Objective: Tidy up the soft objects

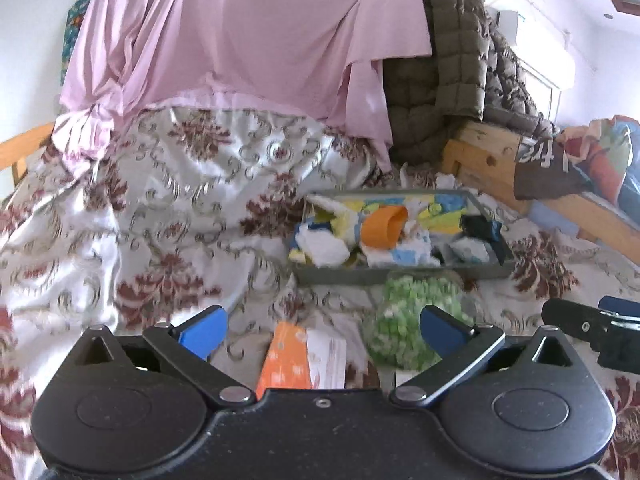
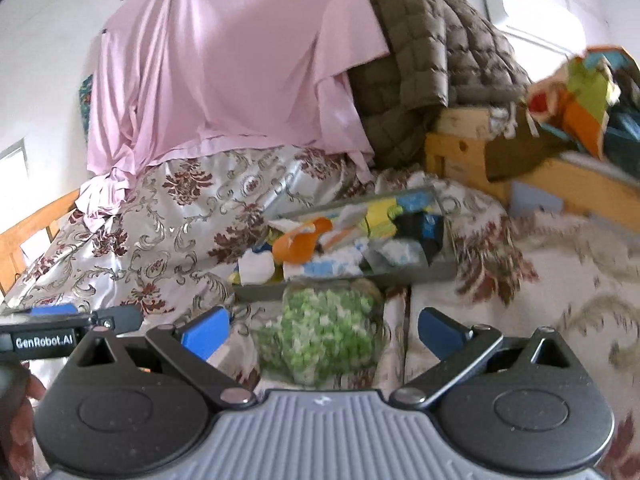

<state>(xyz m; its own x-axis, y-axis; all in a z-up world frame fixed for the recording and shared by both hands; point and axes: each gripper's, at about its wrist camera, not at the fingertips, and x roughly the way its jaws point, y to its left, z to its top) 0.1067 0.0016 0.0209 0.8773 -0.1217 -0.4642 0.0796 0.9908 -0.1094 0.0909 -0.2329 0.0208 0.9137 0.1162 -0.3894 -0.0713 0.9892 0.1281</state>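
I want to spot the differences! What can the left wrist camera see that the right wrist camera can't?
Only the left wrist view shows the orange and white cloth lying between the left gripper and its open jaws.

Only the right wrist view shows a hand at the lower left edge.

Both show the fluffy green cloth, the grey tray full of mixed soft things, the pink sheet and the brown quilted jacket. The right gripper is open too.
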